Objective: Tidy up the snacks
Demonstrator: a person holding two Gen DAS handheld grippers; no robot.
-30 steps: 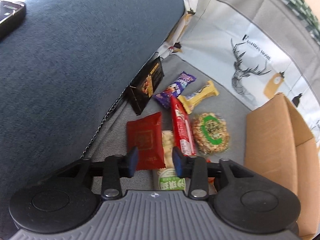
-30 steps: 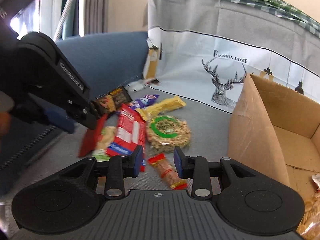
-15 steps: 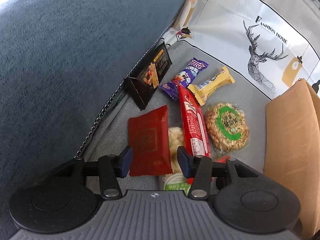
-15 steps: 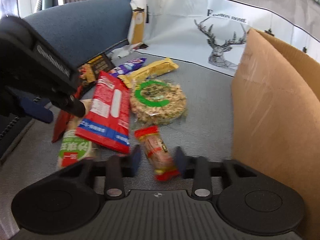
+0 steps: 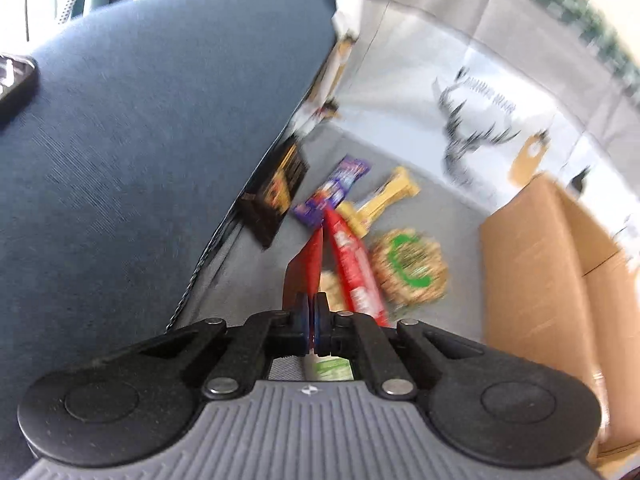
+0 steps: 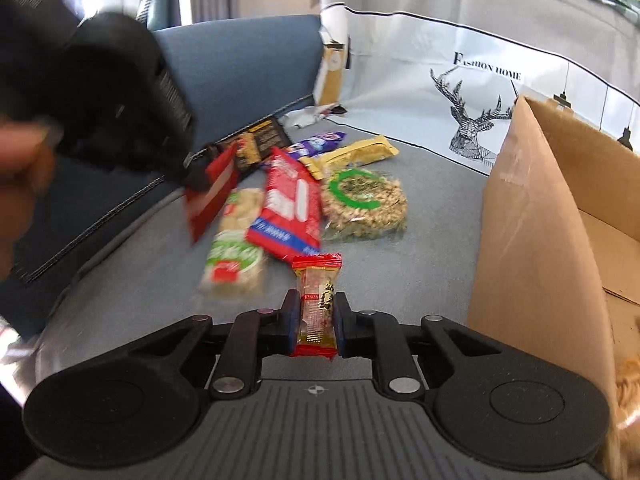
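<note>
My left gripper is shut on a flat dark red packet and holds it edge-up above the grey seat; the packet also shows in the right wrist view. My right gripper is shut on a small red-ended snack bar, lifted just off the seat. On the seat lie a red wafer pack, a round peanut cake with a green ring, a green-labelled nut bar, a yellow bar, a purple bar and a black packet.
An open cardboard box stands on the right, with a snack bag low in it. A blue sofa backrest rises on the left. A cloth with a deer print hangs behind. A phone lies on the backrest.
My left gripper closed on the dark red packet and lifted it, tipping it on edge. My right gripper closed on the small snack bar and raised it.
</note>
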